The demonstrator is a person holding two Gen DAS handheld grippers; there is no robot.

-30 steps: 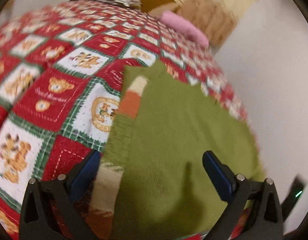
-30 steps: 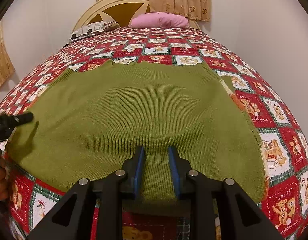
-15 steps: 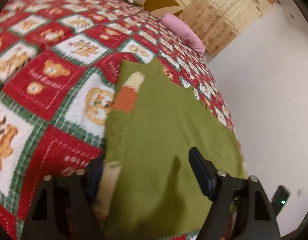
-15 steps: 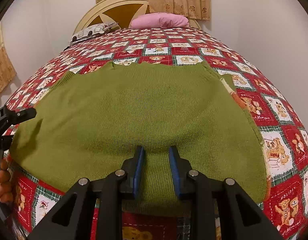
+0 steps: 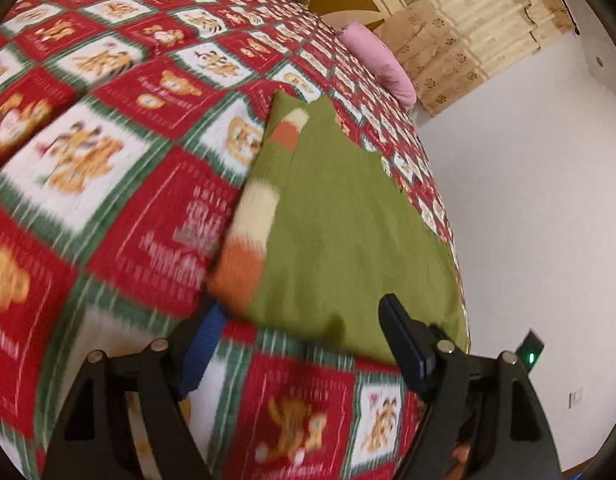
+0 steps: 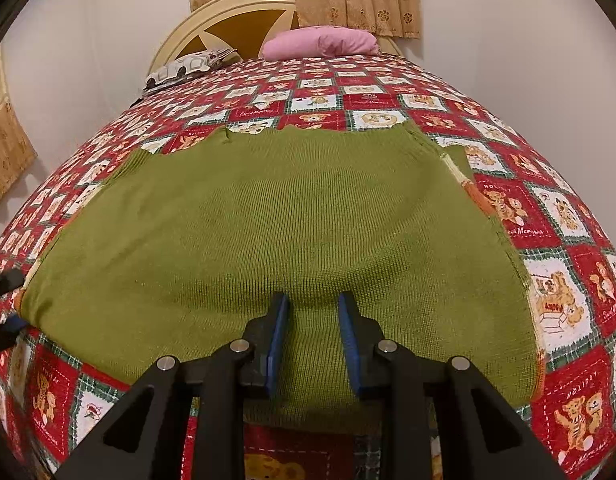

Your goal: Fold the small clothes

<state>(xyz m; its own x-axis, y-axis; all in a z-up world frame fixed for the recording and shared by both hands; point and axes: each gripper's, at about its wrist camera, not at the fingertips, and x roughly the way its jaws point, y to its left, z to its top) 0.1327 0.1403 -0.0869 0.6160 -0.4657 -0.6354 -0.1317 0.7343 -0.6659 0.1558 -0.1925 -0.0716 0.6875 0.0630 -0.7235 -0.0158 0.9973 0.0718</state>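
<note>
A green knit sweater (image 6: 288,220) lies spread flat on the red teddy-bear quilt (image 6: 556,216). In the left wrist view a sleeve with orange and cream stripes (image 5: 256,216) is folded along the left edge of the sweater (image 5: 348,220). My left gripper (image 5: 304,340) straddles the sweater's near corner. Its jaws are wide and opening, the hem lies between the tips, and the pads do not press it. It also shows at the left rim of the right wrist view as the left gripper (image 6: 6,304). My right gripper (image 6: 314,340) hovers over the middle of the near hem with a narrow gap and green knit showing between its pads.
A pink pillow (image 6: 320,42) and a patterned pillow (image 6: 188,68) lie at the headboard (image 6: 236,20). A white wall (image 5: 528,200) runs close along the far side of the bed. Bare quilt (image 5: 108,160) stretches left of the sweater.
My left gripper has drawn back off the sweater to its near corner, and its jaws have narrowed from their widest. The right gripper and the sweater's body have not moved.
</note>
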